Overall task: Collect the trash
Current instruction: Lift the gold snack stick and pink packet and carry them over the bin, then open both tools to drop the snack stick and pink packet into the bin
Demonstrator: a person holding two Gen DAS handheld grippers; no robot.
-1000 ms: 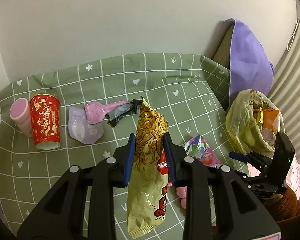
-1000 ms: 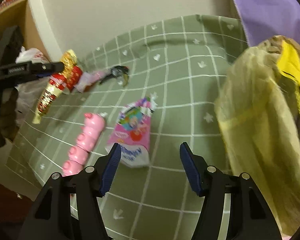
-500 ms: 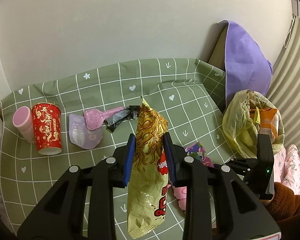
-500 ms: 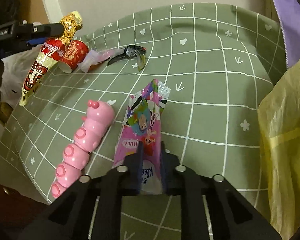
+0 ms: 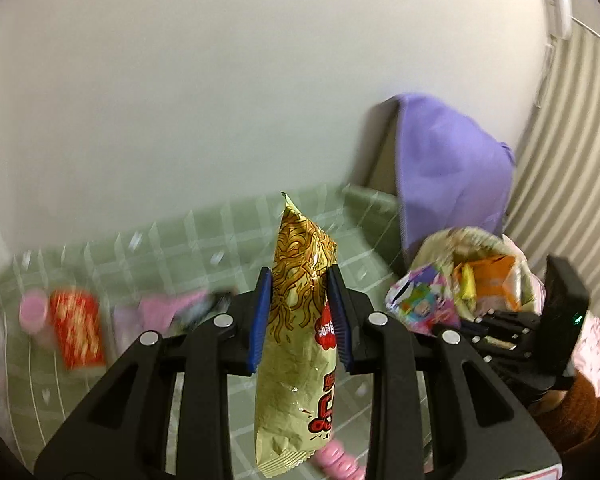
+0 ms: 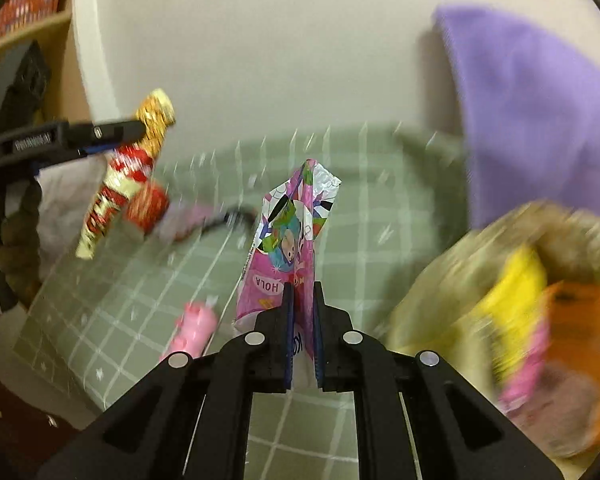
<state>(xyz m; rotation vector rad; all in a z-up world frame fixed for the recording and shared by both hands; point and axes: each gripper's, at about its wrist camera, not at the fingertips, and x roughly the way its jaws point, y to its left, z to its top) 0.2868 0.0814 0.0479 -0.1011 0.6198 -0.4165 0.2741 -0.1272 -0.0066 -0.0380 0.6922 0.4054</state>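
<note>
Trash was up off the green worktop (image 6: 380, 216): the left gripper (image 5: 300, 312) clamped a noodle packet (image 5: 300, 320), and the right gripper's (image 6: 302, 336) jaws were closing tight on a pink wrapper (image 6: 288, 240), both near the yellow bag (image 5: 476, 276) on the right, likely for dropping in.

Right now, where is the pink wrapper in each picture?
Left wrist view: the pink wrapper is right of centre, held up in the right gripper, in front of the yellow bag.
Right wrist view: the wrapper is at centre, sticking up between the closing jaws.
Shared landmark: the purple cloth, at the wall behind the bag.
</note>
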